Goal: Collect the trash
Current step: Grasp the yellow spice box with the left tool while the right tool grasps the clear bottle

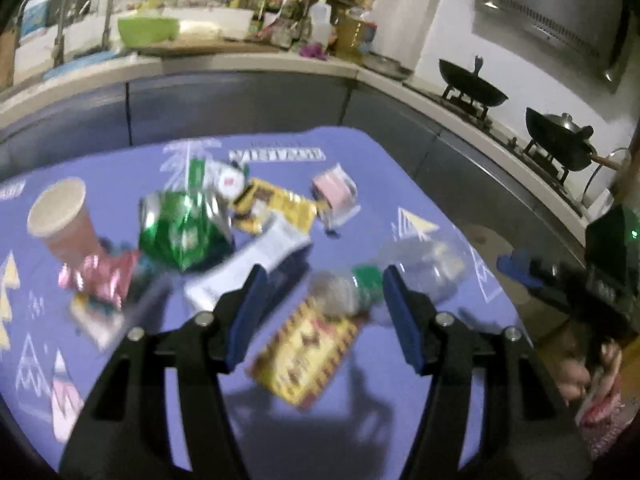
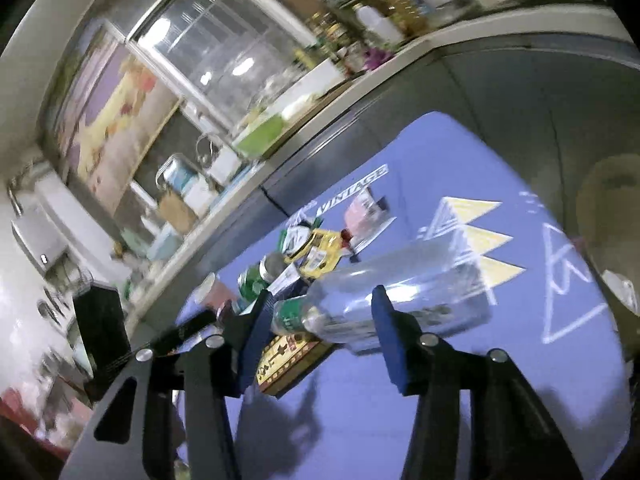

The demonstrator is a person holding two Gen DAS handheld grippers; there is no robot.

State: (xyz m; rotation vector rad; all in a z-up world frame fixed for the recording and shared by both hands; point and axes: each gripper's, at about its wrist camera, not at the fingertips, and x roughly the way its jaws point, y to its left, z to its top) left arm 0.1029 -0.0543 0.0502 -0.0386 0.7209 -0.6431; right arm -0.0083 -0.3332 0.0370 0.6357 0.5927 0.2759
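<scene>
Your left gripper point(image 1: 320, 308) hangs over the purple table cover point(image 1: 420, 184) with its jaws apart and nothing pressed between them. Seen through that gap, the clear plastic bottle point(image 1: 424, 268) lies on its side, its green cap end point(image 1: 366, 280) between the two blue pads and its body running out past the right-hand pad. A yellow patterned packet point(image 1: 308, 352) lies flat just below the cap, nearer you. Beyond the left-hand pad sit the white wrapper point(image 1: 248, 264), the crushed green can point(image 1: 180, 228) and the paper cup point(image 1: 60, 216) on its side.

Your right gripper point(image 2: 320, 332) also has its jaws apart. The same bottle point(image 2: 400, 292) lies across the gap in that view, but blur keeps you from telling whether the pads touch it. The rest of the trash lies beyond, up and left of the jaws.
</scene>
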